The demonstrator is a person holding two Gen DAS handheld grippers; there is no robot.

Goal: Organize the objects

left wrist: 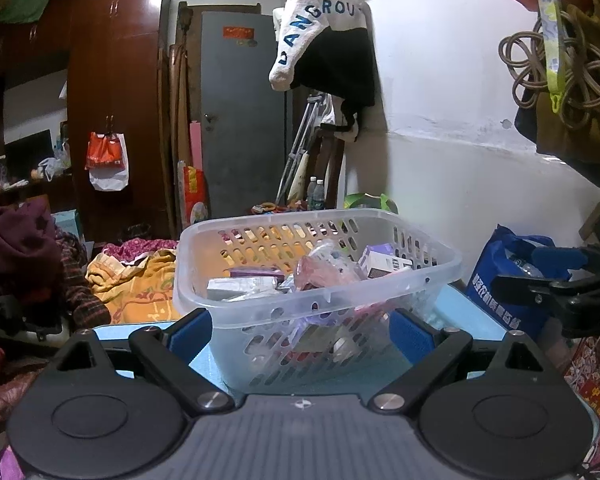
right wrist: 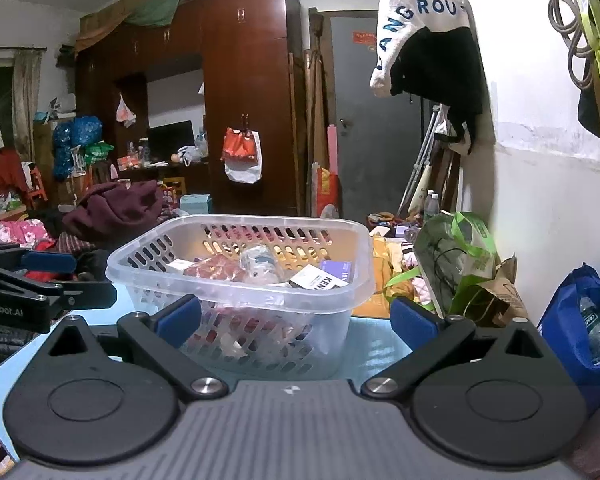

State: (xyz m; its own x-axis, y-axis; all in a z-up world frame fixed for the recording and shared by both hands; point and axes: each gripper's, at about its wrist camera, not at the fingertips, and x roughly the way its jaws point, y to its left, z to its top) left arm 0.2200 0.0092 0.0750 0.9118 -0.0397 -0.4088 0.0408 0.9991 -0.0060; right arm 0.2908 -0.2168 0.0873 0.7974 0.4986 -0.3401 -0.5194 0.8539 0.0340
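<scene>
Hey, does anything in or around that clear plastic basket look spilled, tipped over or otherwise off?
Nothing has spilled. The clear basket stands upright on the blue surface, but its boxes and packets lie jumbled at angles rather than stacked. Both claws, left and right, are open and empty.

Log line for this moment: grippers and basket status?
left gripper: open, empty | right gripper: open, empty | basket: on blue surface, holds boxes and packets | contact: none
</scene>
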